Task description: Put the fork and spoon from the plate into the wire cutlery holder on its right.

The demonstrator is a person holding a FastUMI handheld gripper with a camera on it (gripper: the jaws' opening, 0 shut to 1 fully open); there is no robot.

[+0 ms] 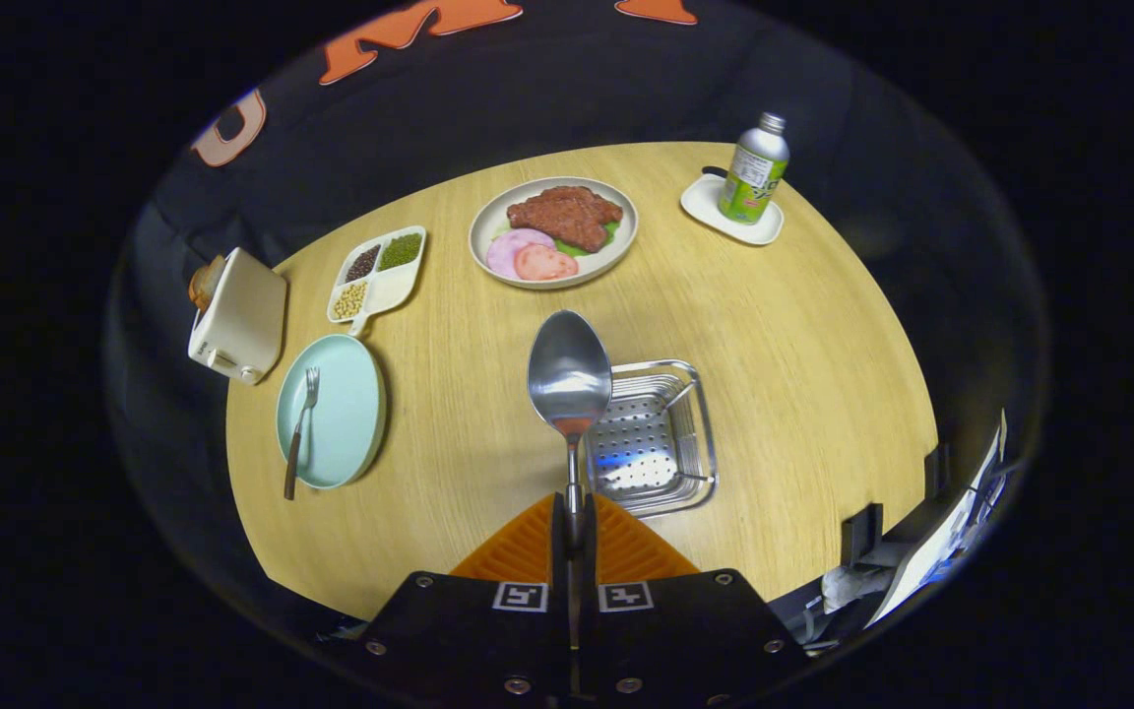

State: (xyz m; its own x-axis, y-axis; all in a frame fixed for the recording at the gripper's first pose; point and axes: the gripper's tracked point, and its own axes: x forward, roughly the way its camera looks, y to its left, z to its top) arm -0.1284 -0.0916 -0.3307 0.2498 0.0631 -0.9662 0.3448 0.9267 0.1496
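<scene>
The gripper [575, 527] pinches one spoon [569, 379] by its handle (bowl up), at the frame's middle over one holder [700, 433]. One fork [299, 428] lies on one plate [355, 394], left.

My gripper [572, 527] sits high over the table, tipped to look down on it, with its fingers reaching toward twelve o'clock. Both fingers [528, 547] are pressed close together on the handle of the spoon [569, 374]. The spoon's bowl stands out past the fingertips, also toward twelve o'clock.
</scene>
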